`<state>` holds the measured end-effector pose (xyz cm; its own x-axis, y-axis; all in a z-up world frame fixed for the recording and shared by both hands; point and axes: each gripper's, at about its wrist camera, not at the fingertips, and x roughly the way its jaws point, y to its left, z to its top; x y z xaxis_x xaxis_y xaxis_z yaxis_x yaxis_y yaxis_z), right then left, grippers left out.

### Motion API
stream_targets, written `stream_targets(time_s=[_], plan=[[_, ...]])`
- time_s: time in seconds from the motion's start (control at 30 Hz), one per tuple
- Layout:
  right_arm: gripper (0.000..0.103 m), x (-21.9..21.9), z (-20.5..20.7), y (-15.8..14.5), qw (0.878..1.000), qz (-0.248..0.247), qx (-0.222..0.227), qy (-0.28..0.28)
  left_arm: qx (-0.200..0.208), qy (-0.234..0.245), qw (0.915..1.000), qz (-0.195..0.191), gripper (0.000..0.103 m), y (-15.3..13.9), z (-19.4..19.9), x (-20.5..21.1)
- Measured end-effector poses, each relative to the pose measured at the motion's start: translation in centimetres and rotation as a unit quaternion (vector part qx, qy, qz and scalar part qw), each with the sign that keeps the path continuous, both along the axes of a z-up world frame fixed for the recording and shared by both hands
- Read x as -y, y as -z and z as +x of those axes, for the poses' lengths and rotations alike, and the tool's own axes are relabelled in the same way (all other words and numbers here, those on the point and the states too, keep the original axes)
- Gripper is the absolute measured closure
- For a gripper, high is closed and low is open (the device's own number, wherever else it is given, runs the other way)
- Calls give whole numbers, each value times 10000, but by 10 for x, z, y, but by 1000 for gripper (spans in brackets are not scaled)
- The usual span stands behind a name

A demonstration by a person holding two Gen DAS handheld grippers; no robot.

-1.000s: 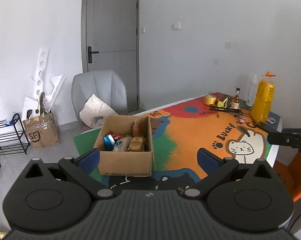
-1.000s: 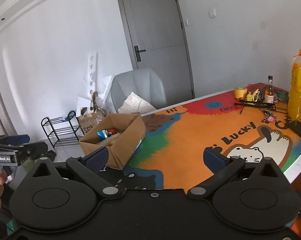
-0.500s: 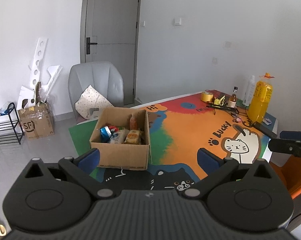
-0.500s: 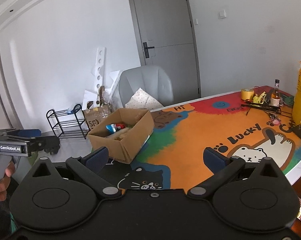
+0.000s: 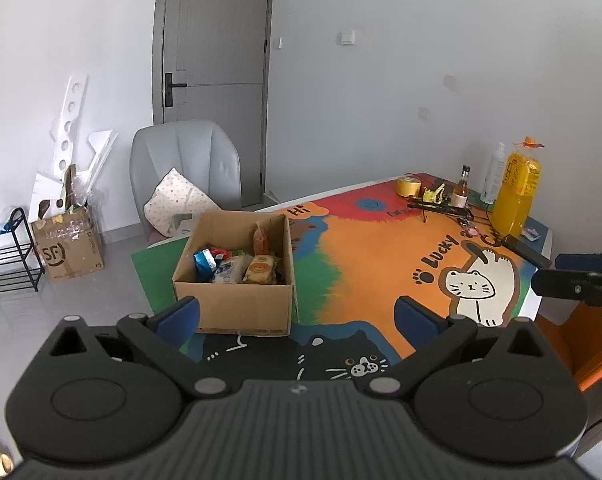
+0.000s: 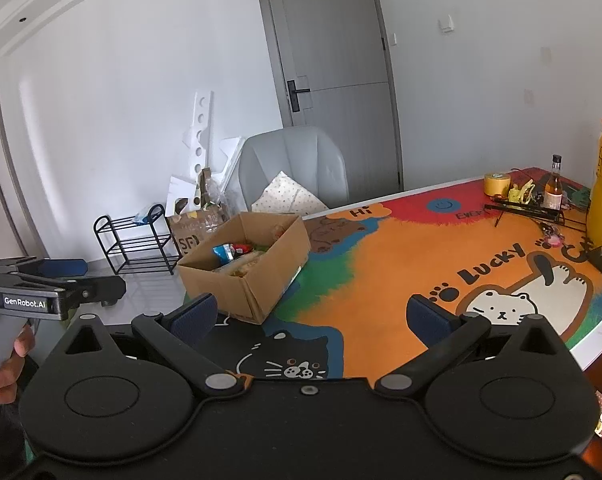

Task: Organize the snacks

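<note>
**Snacks sit in the box, both grippers empty**

You hold the left gripper [image 5: 297, 312] and the right gripper [image 6: 311, 314] above the near edge of the table [image 5: 381, 248], each with its fingers spread wide and nothing between them. In the left wrist view the cardboard box [image 5: 237, 304] stands at about 11 o'clock from the gripper; in the right wrist view it is at about 10 o'clock.

The snacks [image 5: 237, 266] lie together inside that box. You can make out a blue packet [image 5: 204, 262], a pale wrapped pack [image 5: 229, 269], a tan pack with a round label [image 5: 261, 270] and an upright orange pouch [image 5: 259, 240] leaning on the far wall: four told apart, with more likely hidden beneath. No loose snack shows on the mat around the box.

This fits two stages. Either the snacks are gathered in the box as the sorted result, or they are a jumble waiting to be taken out and laid in order. The pictures do not settle which.

Count of the rest: one box on the table, one roll of yellow tape [image 5: 408, 186], one small brown bottle [image 5: 461, 194], one white bottle [image 5: 493, 180], one big orange drink bottle [image 5: 517, 188], all clustered at 1 o'clock, well apart from the box. One grey chair [image 5: 185, 160] stands behind the table.
</note>
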<state>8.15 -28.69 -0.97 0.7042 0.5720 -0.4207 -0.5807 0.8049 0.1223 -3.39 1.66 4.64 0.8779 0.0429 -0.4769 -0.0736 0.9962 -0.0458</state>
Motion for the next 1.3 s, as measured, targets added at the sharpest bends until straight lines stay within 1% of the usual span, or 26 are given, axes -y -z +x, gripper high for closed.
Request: stream_targets(time_s=[0.4, 1.3], plan=[[0, -1, 0, 0, 10000, 20, -36, 51, -10, -24, 10000, -34, 0, 0, 0, -1], [0, -2, 1, 0, 9999, 19, -82, -82, -11, -38, 10000, -42, 0, -1, 0, -3]])
